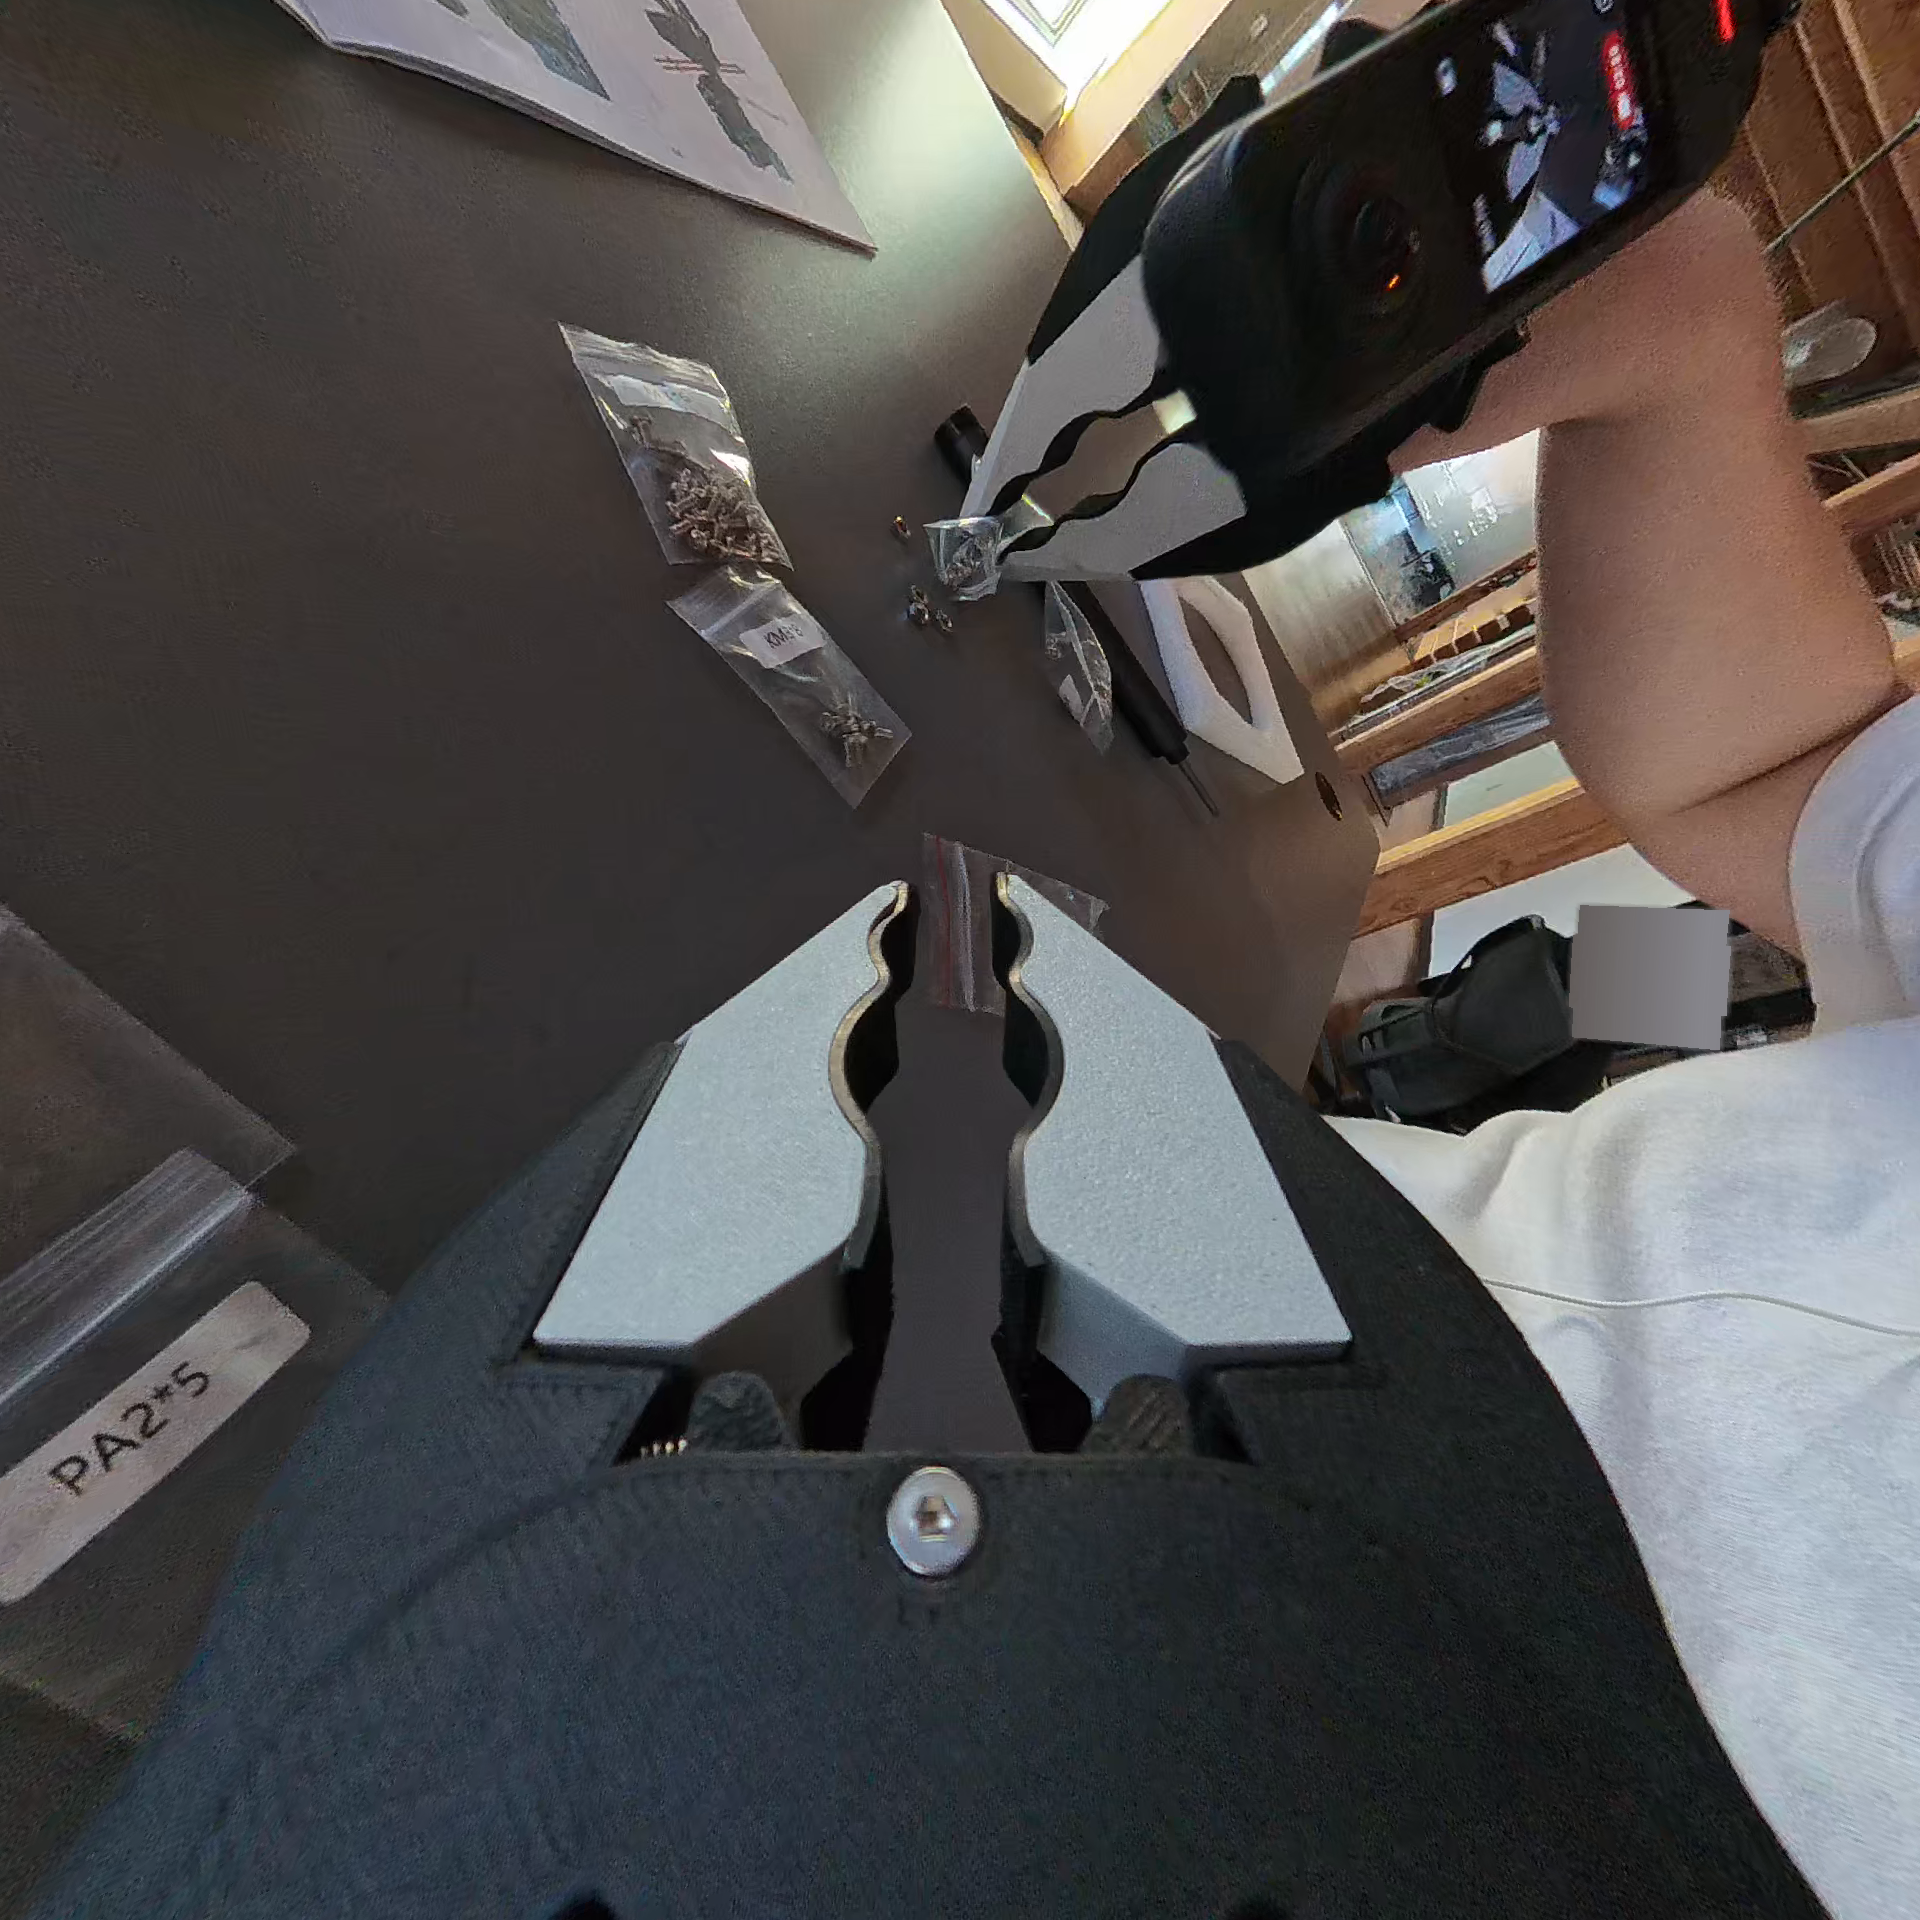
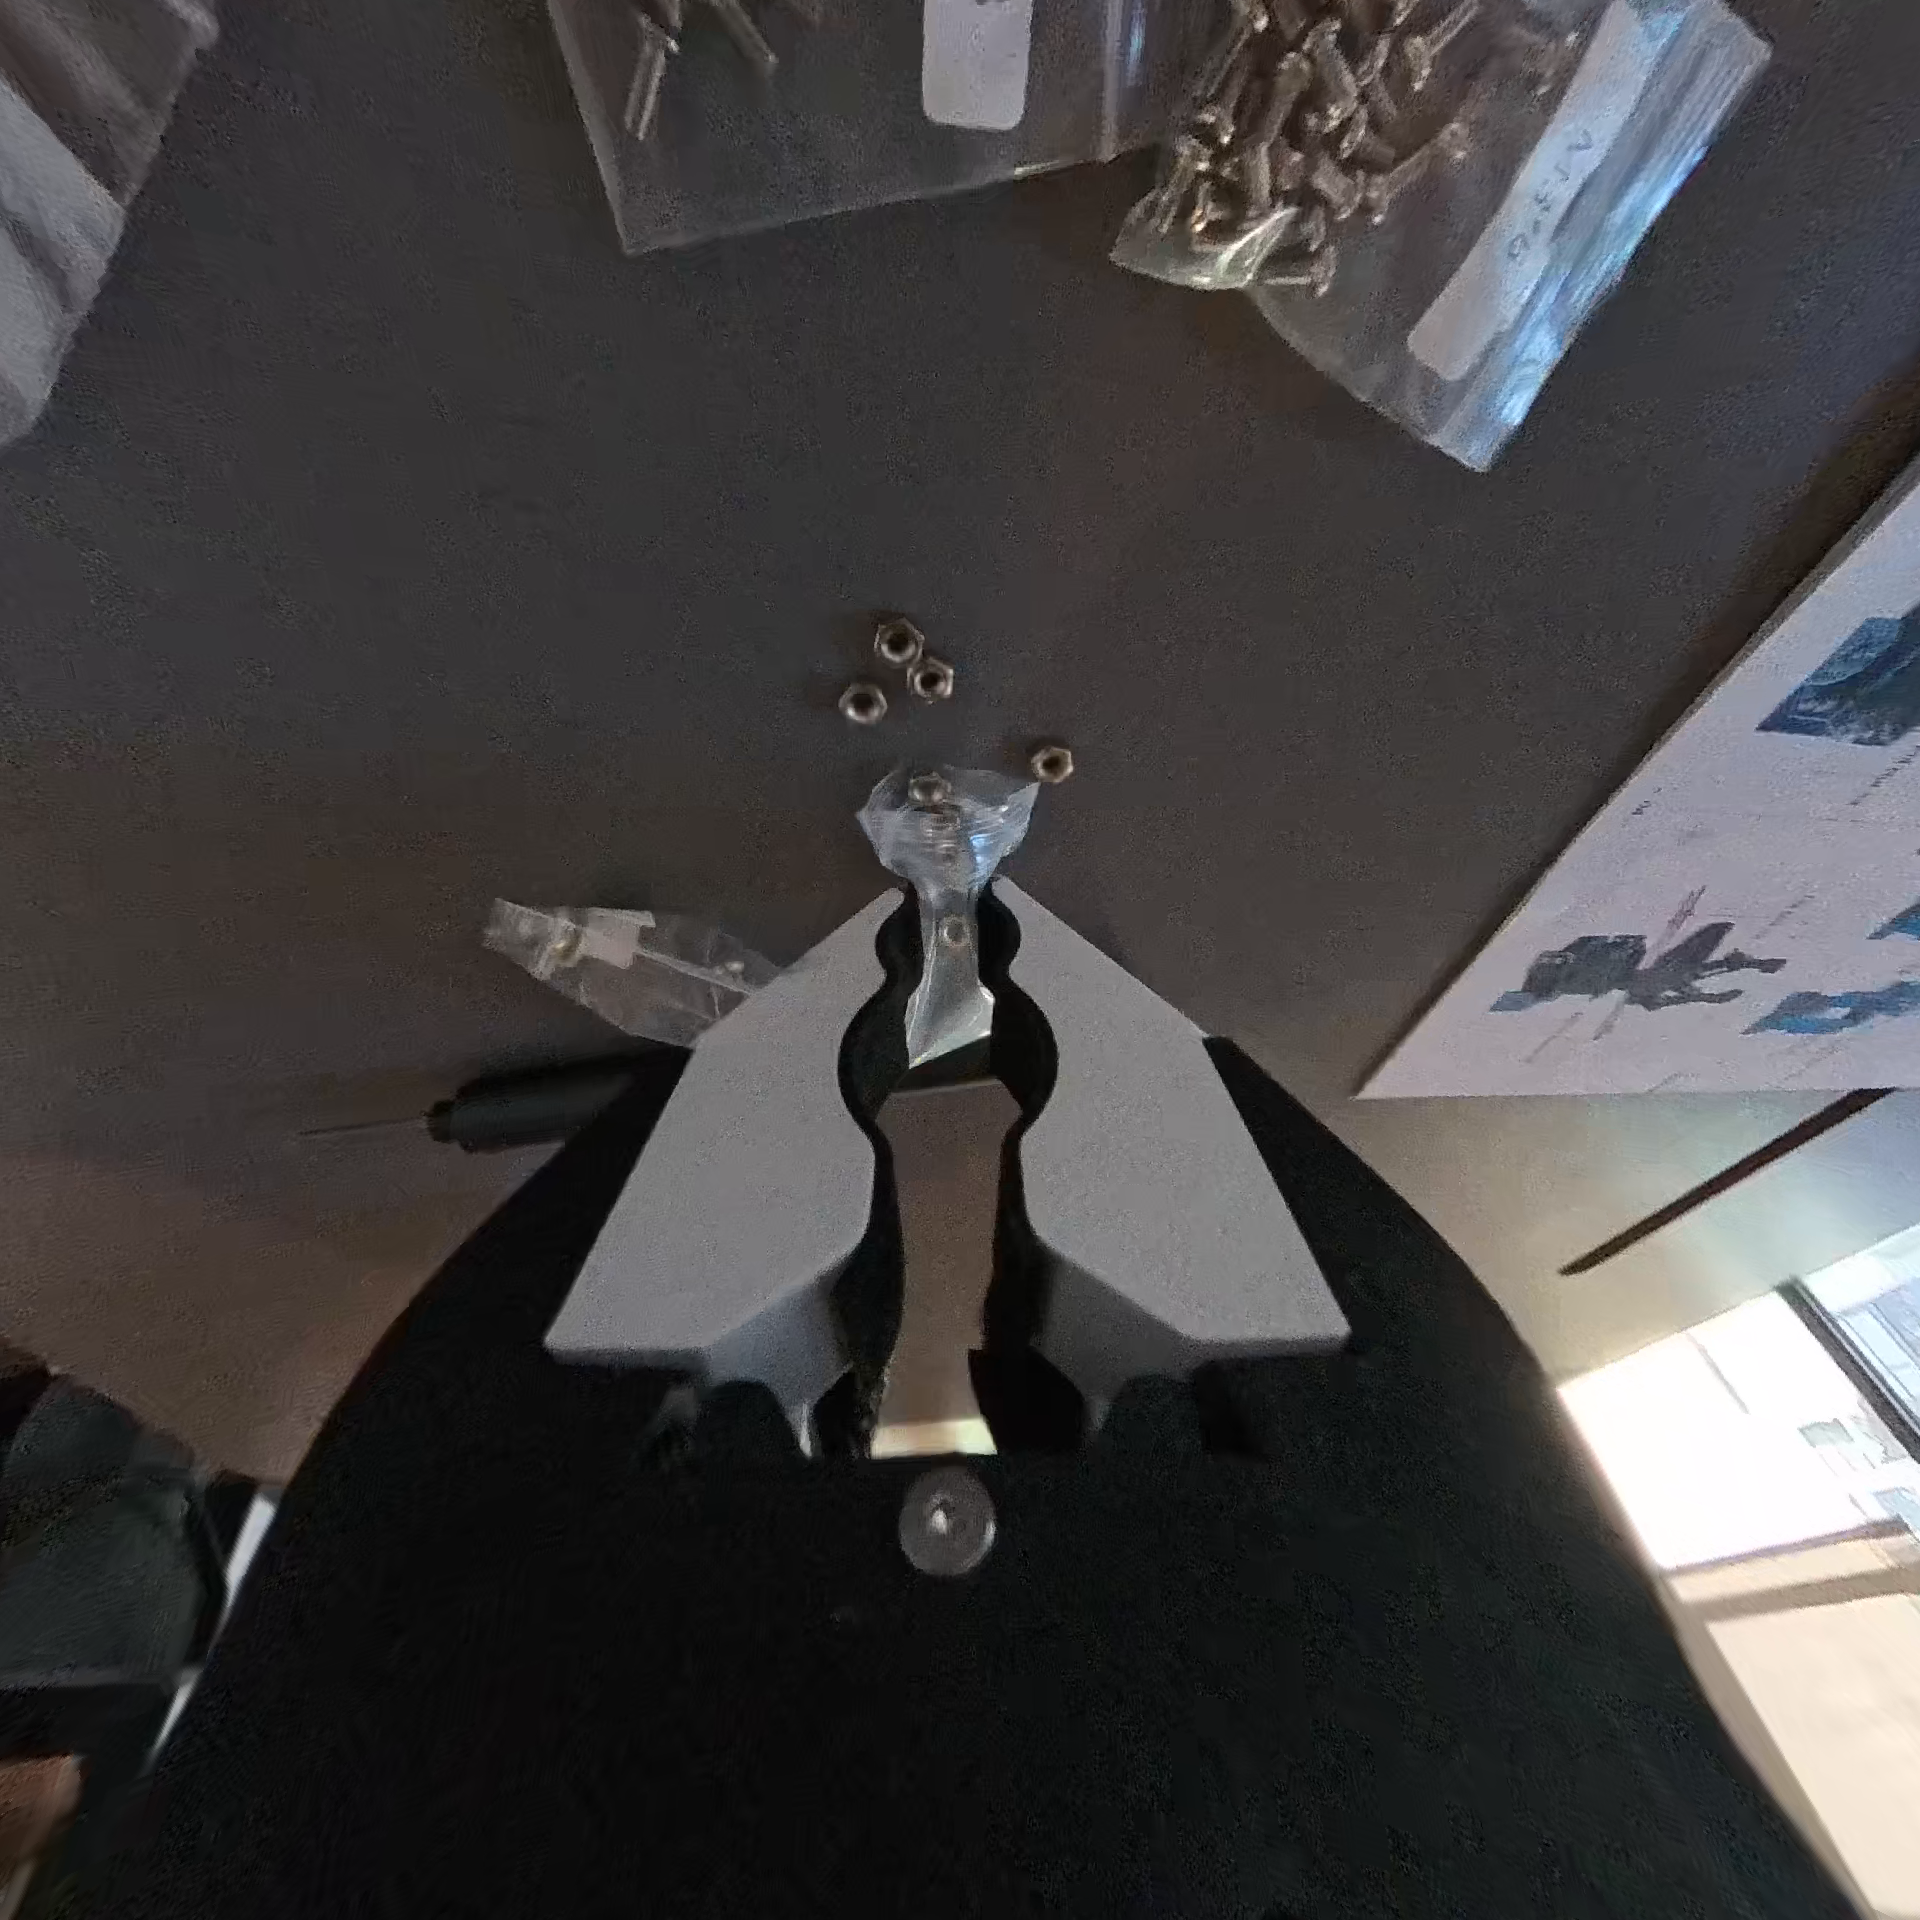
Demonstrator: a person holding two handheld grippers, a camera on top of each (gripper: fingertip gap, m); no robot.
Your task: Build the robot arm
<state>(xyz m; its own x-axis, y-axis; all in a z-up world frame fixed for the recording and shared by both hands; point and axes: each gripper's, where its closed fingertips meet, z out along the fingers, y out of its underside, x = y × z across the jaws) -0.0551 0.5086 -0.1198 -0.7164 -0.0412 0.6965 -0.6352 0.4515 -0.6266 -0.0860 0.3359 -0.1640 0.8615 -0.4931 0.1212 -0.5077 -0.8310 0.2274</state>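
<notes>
My right gripper (image 2: pixel 951 894) is shut on a small clear plastic bag (image 2: pixel 940 842) just above the dark table. The bag's loose end hangs past the tips with a few small metal nuts in it. Three nuts (image 2: pixel 894 670) lie in a cluster just beyond it and one nut (image 2: pixel 1049 764) lies to the right. The left wrist view shows this gripper (image 1: pixel 992 545), its bag (image 1: pixel 966 551) and the nuts (image 1: pixel 928 613). My left gripper (image 1: pixel 953 890) is open and empty. Its tips sit narrowly apart over a small clear bag with a red strip (image 1: pixel 961 945) lying on the table.
Two clear bags of screws (image 1: pixel 696 468) (image 1: pixel 800 686) lie mid-table, also in the right wrist view (image 2: pixel 1403 177) (image 2: pixel 790 104). An instruction booklet (image 1: pixel 623 94) (image 2: pixel 1662 883), a black screwdriver (image 1: pixel 1153 717) (image 2: pixel 540 1107), a white foam piece (image 1: pixel 1226 665), another small bag (image 2: pixel 623 956) and a labelled bag (image 1: pixel 135 1382) lie around. A person's arm (image 1: pixel 1683 520) is at right.
</notes>
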